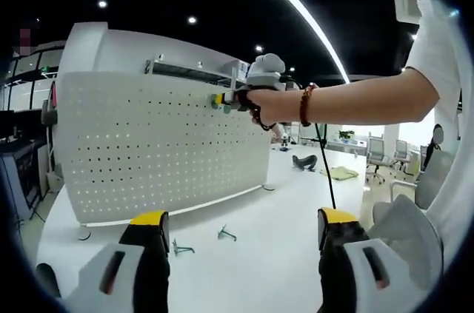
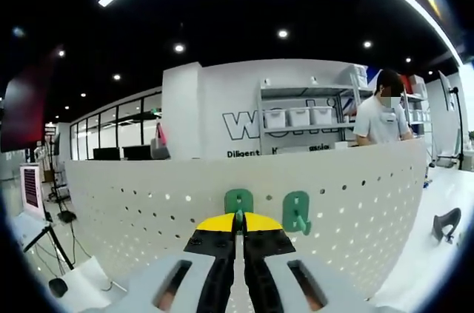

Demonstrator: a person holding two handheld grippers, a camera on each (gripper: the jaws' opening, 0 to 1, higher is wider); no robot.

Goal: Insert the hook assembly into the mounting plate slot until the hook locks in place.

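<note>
Right gripper [image 2: 238, 226] clamped on green hook [image 2: 238, 202] at pegboard [image 2: 133, 202] — tilt risks missed holes; left gripper [image 1: 241, 235] apart, spare hooks [image 1: 227, 234] at 12 o'clock

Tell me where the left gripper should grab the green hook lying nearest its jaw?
Probably its thin middle, from straight above: the green hook lies flat on the table, so the open left gripper can straddle it.

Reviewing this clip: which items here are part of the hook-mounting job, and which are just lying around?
Job:
right tool, shut on a green hook
mounted green hook
white pegboard
spare hooks on the table

Lying about:
black object
yellow cloth
office chairs
</note>
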